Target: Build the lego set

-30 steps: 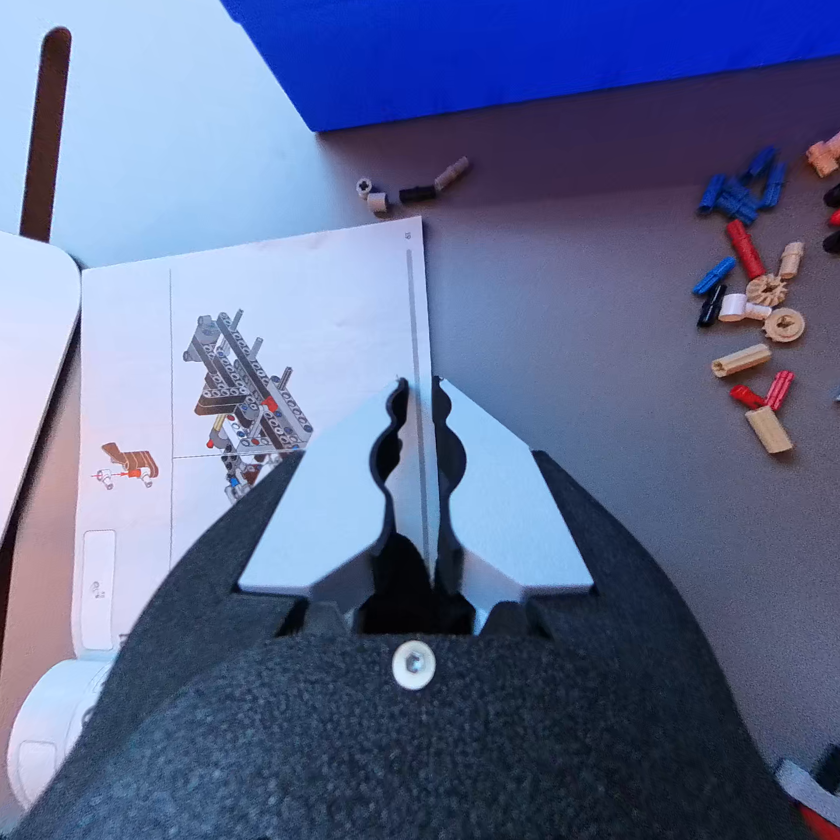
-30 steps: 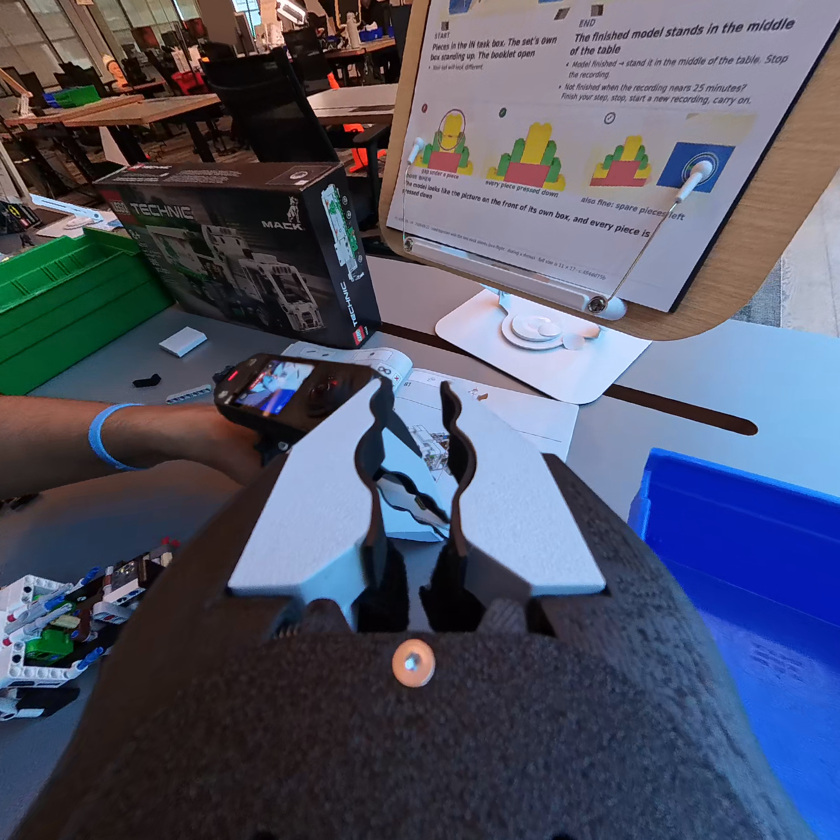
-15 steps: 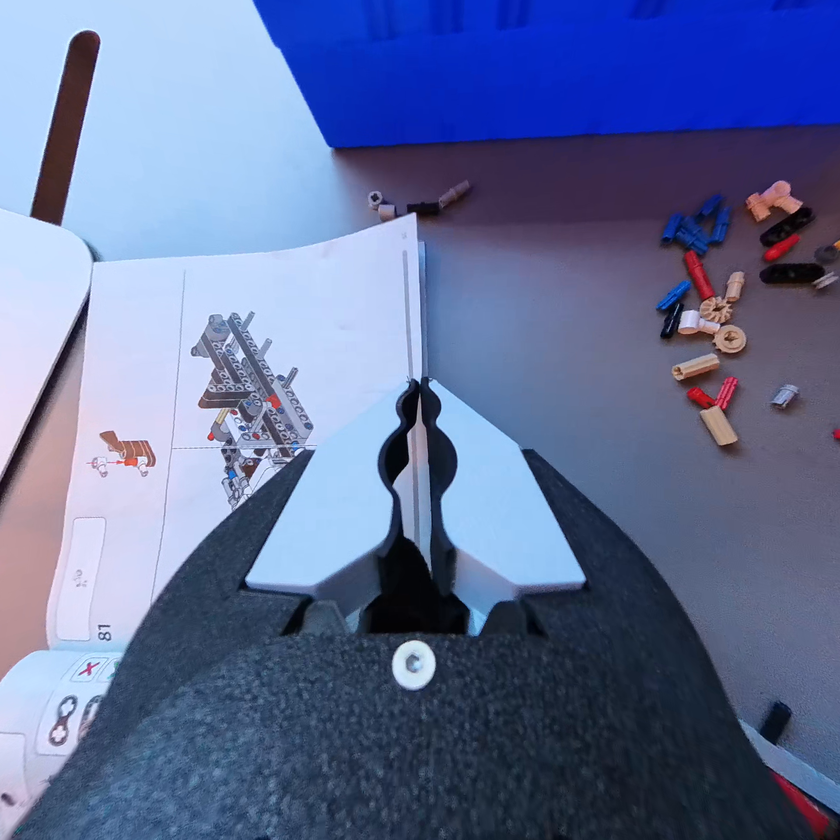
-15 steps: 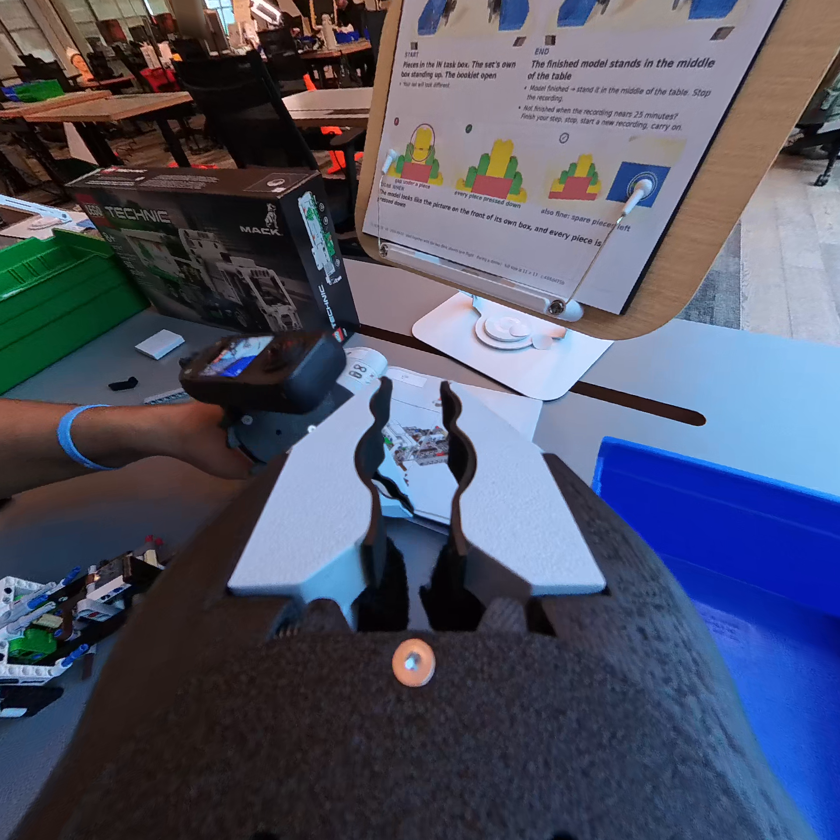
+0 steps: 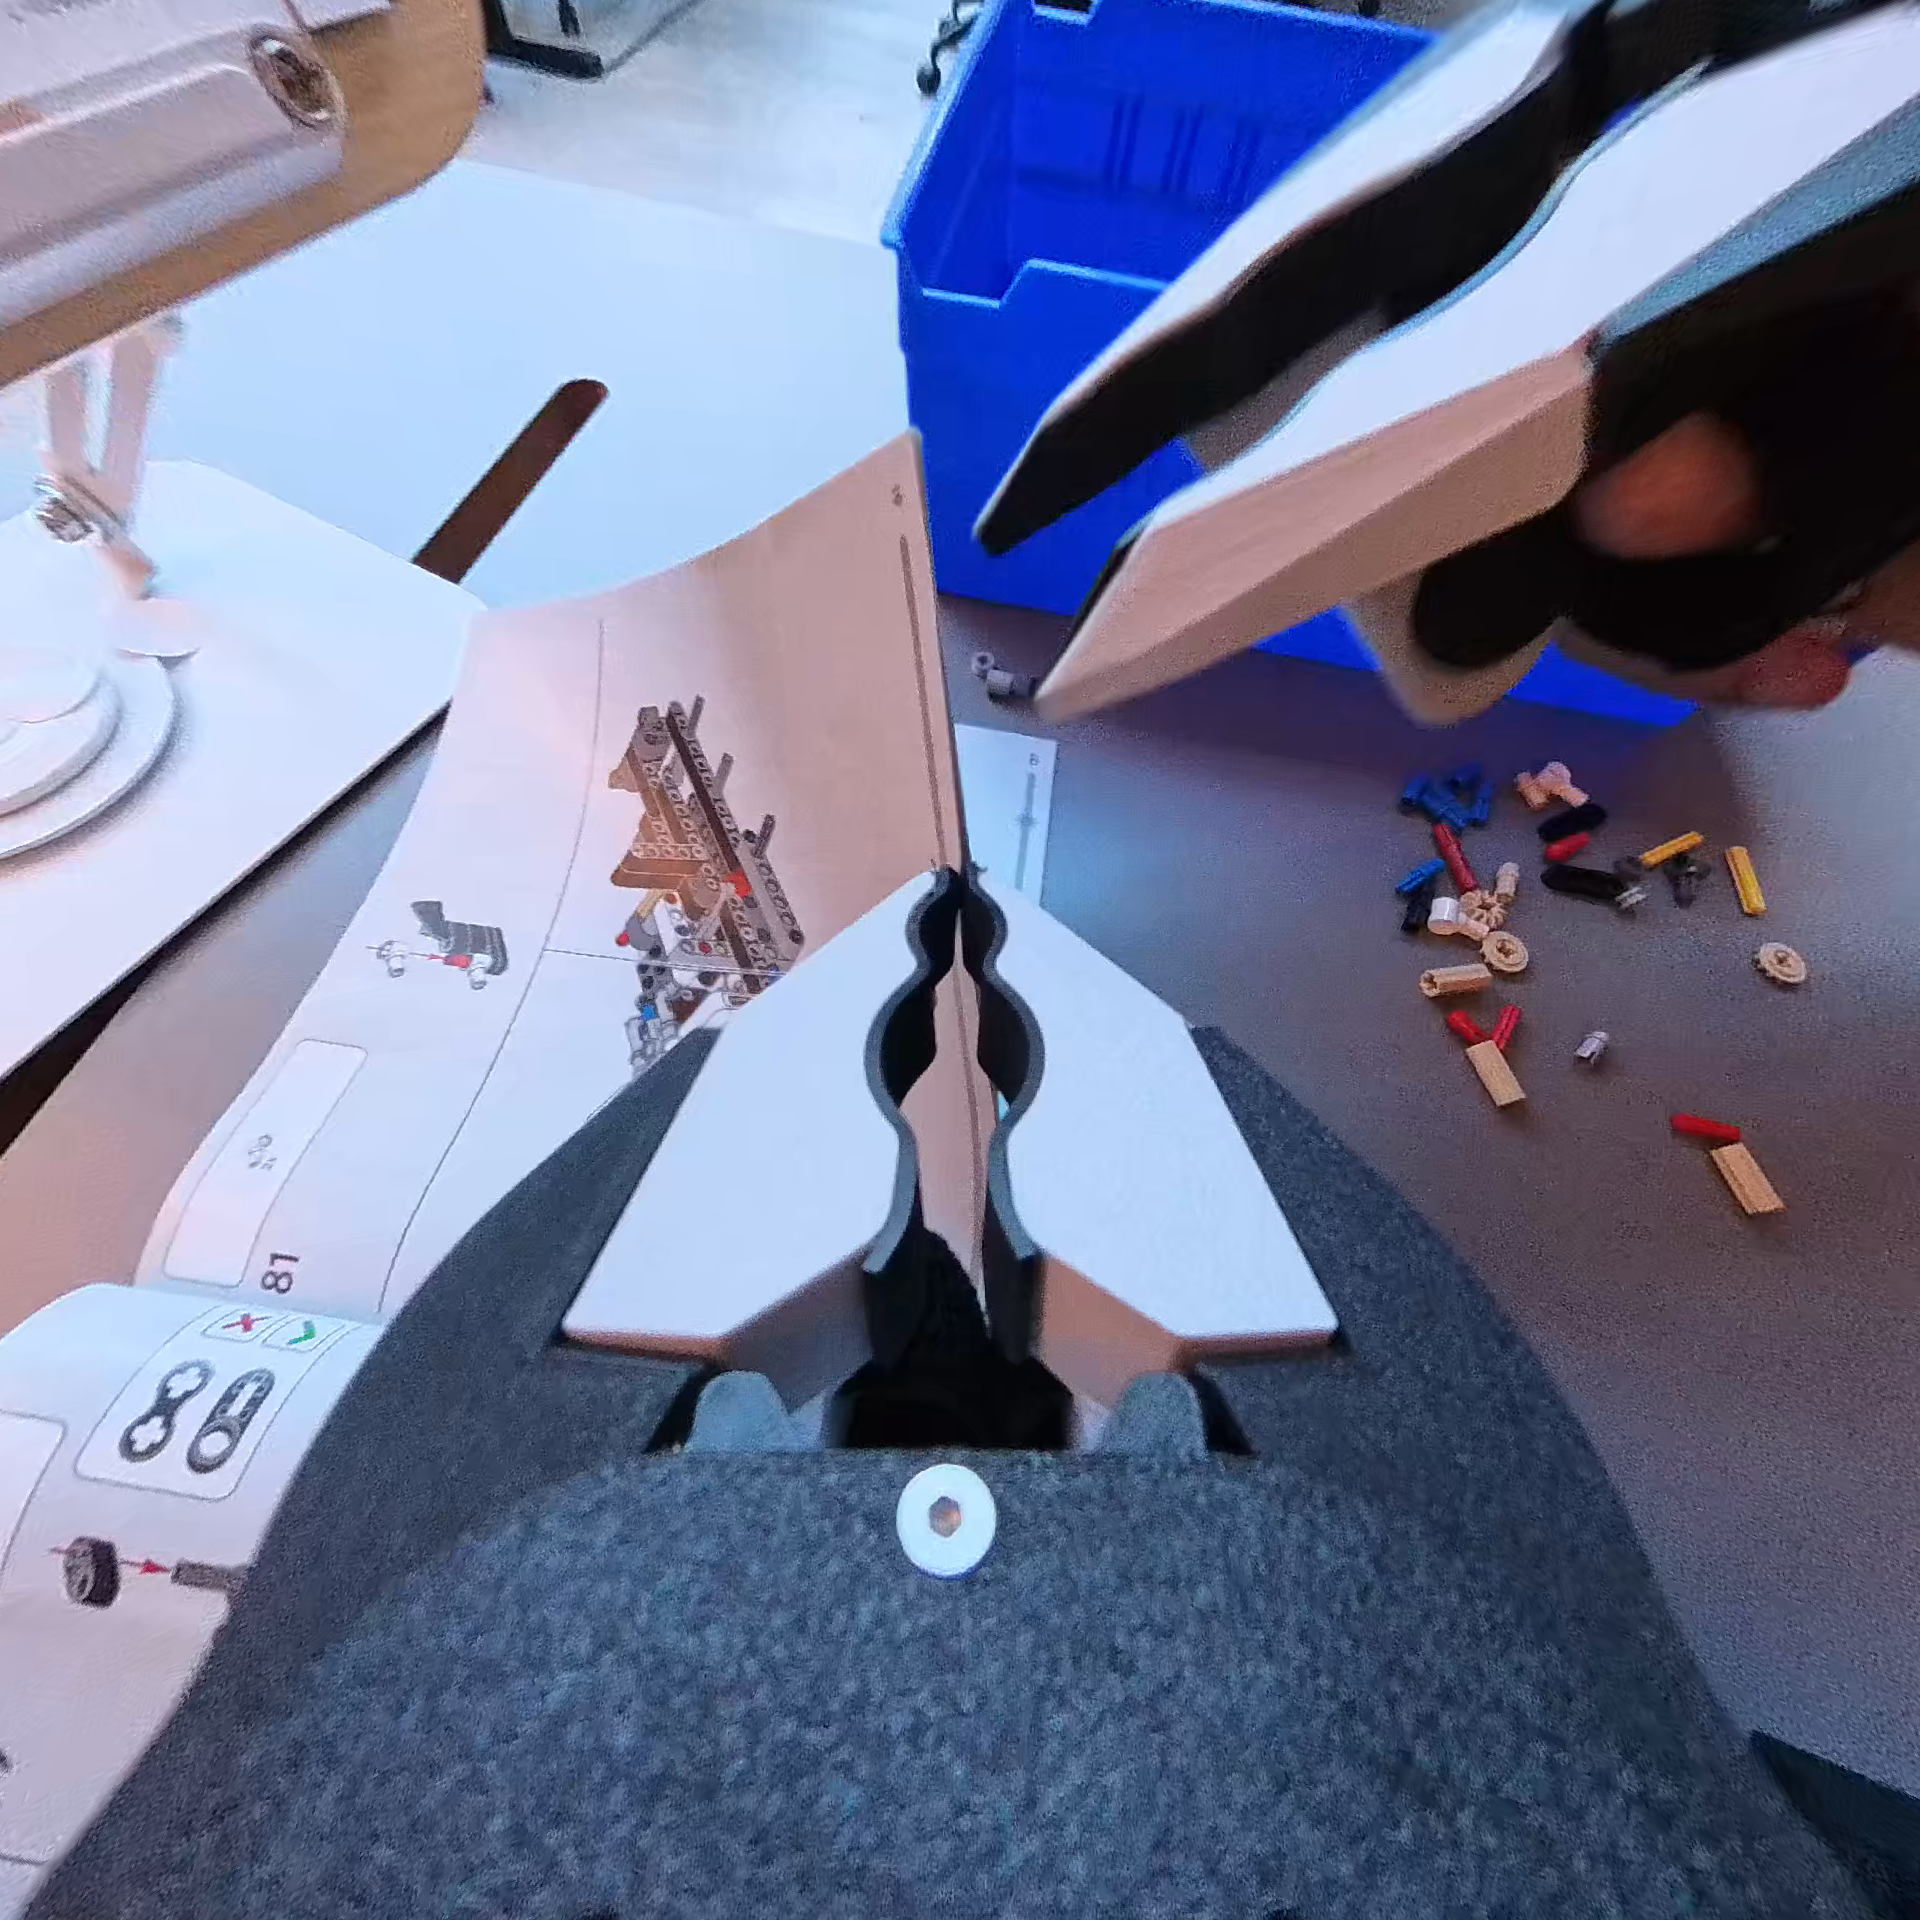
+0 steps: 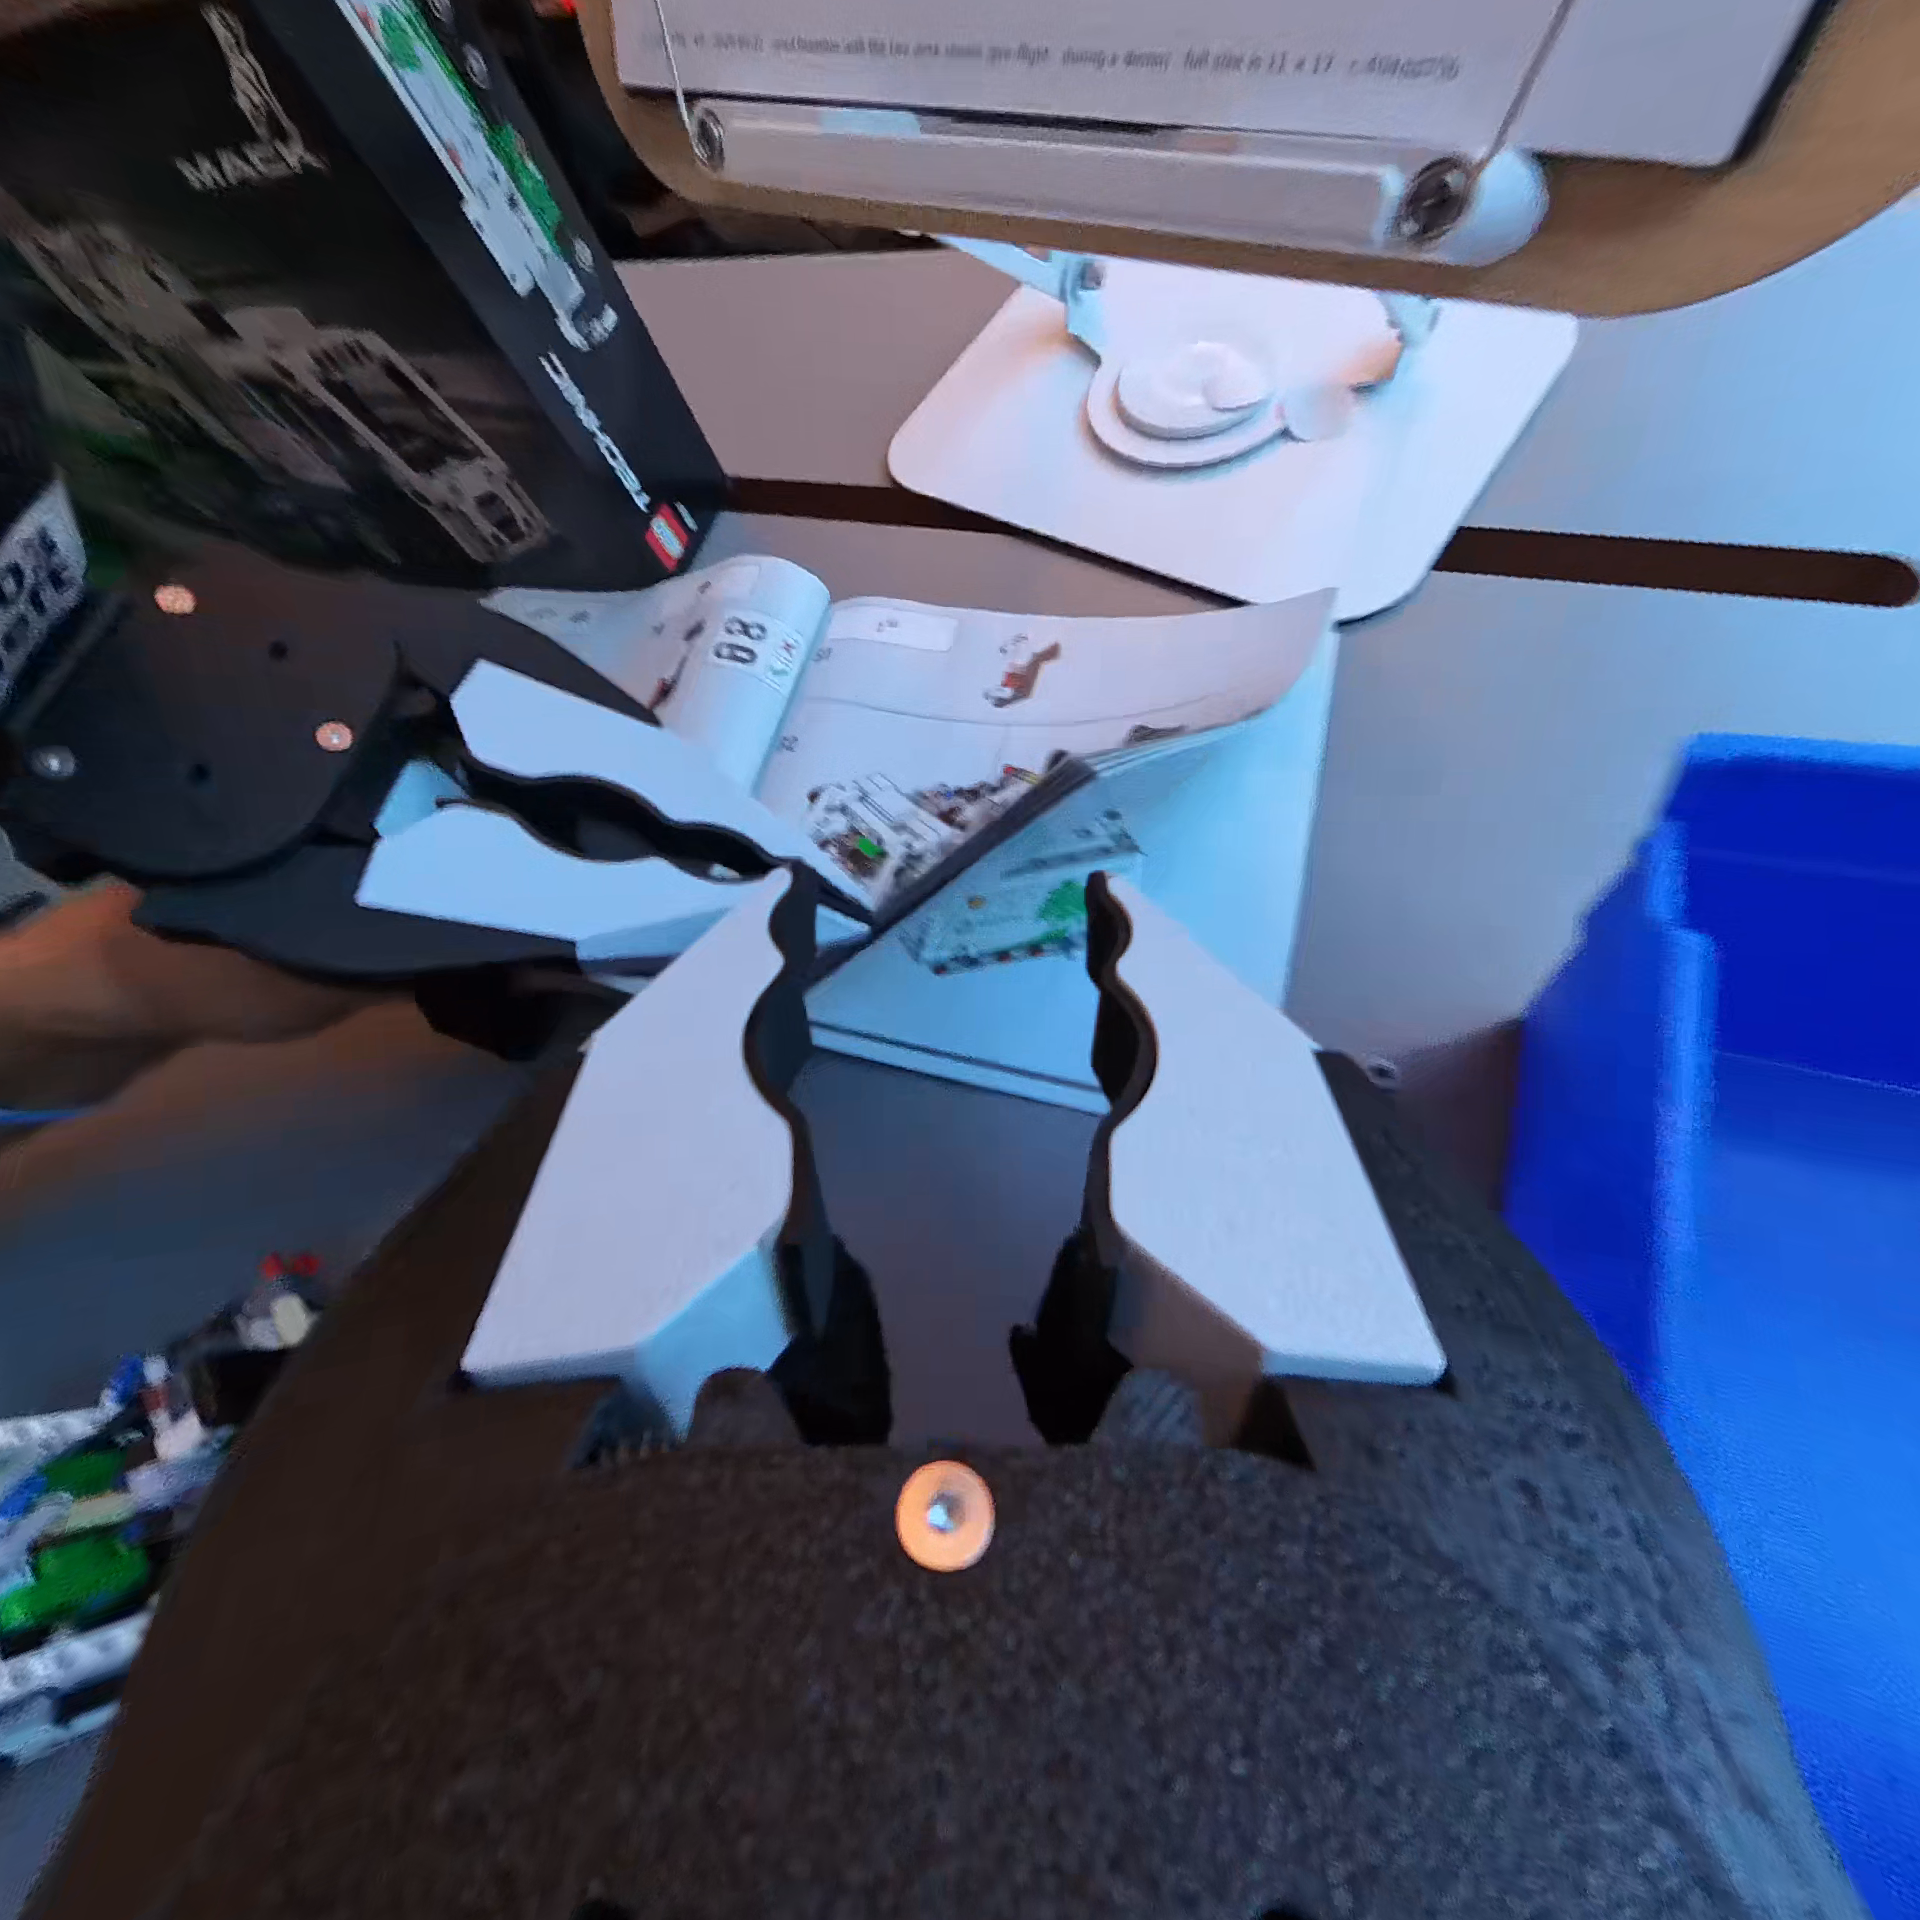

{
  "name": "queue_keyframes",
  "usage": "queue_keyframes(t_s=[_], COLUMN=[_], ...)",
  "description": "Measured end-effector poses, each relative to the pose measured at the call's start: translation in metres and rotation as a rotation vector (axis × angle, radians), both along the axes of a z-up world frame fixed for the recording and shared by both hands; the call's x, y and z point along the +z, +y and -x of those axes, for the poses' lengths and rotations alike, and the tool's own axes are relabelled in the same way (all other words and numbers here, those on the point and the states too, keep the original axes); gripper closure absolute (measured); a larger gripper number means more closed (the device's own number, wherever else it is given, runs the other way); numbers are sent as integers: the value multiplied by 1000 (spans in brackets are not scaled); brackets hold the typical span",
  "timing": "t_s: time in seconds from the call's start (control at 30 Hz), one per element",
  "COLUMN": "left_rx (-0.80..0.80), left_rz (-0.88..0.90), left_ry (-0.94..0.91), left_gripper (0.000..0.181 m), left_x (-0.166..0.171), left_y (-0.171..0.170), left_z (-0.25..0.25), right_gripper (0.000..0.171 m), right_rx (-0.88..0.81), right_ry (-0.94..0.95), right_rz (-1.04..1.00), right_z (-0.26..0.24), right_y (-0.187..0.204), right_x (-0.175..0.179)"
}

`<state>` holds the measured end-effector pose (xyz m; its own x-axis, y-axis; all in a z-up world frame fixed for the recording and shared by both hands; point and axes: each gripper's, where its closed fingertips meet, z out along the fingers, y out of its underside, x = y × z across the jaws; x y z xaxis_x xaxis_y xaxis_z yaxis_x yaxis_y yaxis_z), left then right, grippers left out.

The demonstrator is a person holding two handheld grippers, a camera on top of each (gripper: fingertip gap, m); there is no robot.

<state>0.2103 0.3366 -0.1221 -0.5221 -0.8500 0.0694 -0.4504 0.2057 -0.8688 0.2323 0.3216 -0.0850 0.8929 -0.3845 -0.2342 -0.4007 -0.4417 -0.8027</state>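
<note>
The instruction booklet lies open on the grey table. My left gripper is shut on the right edge of one page and holds that page lifted and curled. My right gripper is open and empty, low over the table just in front of the booklet. It shows in the left wrist view at the upper right, pointing at the lifted page. The left gripper shows in the right wrist view, pinching the page. A partly built model sits at the lower left.
Loose small pieces are scattered to the right of the booklet. A blue bin stands behind them, also seen in the right wrist view. The black set box and a white stand base stand behind the booklet.
My left gripper closed on the page edge and lifted it off the booklet. My right gripper dropped lower toward the booklet and its jaws opened wider.
</note>
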Motion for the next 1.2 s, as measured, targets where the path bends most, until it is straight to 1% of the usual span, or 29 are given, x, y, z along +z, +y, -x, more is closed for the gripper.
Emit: queue_keyframes(t_s=[0.03,0.07,0.1,0.13,0.23,0.27,0.37,0.43,0.47,0.5,0.53,0.6,0.63,0.7,0.77,0.83,0.9,0.93,1.0,1.07,1.1,1.13,1.2], left_rx=[10,16,15,16,14,18,19,54,80,98,119,152,153,161,177,190,199,202,175,143,127,111,80], left_rz=[4,5,8,11,4,-1,25,124,198,286,375,554,632,729,777,808,803,793,816,855,864,873,894], left_ry=[-14,-26,-33,-42,-61,-68,-61,-77,-58,-21,37,123,144,166,198,225,244,241,221,194,192,186,178], left_gripper=[181,181,181,181,181,181,181,170,158,139,127,121,124,136,155,172,179,181,181,181,181,181,181], left_x=[1,2,2,3,2,1,4,23,32,39,44,52,57,60,55,47,37,34,33,37,37,38,40], left_y=[2,3,2,2,-1,-2,-2,8,15,21,27,39,43,50,55,60,62,64,65,66,65,64,61], left_z=[1,2,3,4,6,6,12,16,17,17,16,11,9,4,1,0,2,3,5,8,10,12,15], right_gripper=[116,112,113,117,137,144,164,166,167,167,168,168,168,169,169,169,164,152,114,81,76,81,82], right_rx=[2,-9,-20,-38,-93,-87,-69,-12,1,35,51,46,73,78,95,95,125,178,296,353,357,326,259], right_ry=[33,68,101,129,151,131,-27,-194,-285,-367,-456,-617,-686,-853,-1005,-1070,-1024,-936,-713,-455,-311,-196,-51], right_rz=[-27,-45,-73,-103,-81,-74,-7,11,27,30,38,97,126,197,255,297,289,276,217,63,-5,-49,-103], right_z=[3,4,4,1,-12,-12,-11,-3,0,7,11,13,18,20,24,26,31,39,61,78,80,72,56], right_y=[8,15,21,26,31,31,31,36,37,41,43,45,47,50,52,53,55,56,56,53,52,52,60], right_x=[-4,-9,-13,-16,-35,-37,-36,-28,-25,-20,-17,-15,-17,-17,-17,-19,-26,-34,-43,-23,-12,-6,-6])
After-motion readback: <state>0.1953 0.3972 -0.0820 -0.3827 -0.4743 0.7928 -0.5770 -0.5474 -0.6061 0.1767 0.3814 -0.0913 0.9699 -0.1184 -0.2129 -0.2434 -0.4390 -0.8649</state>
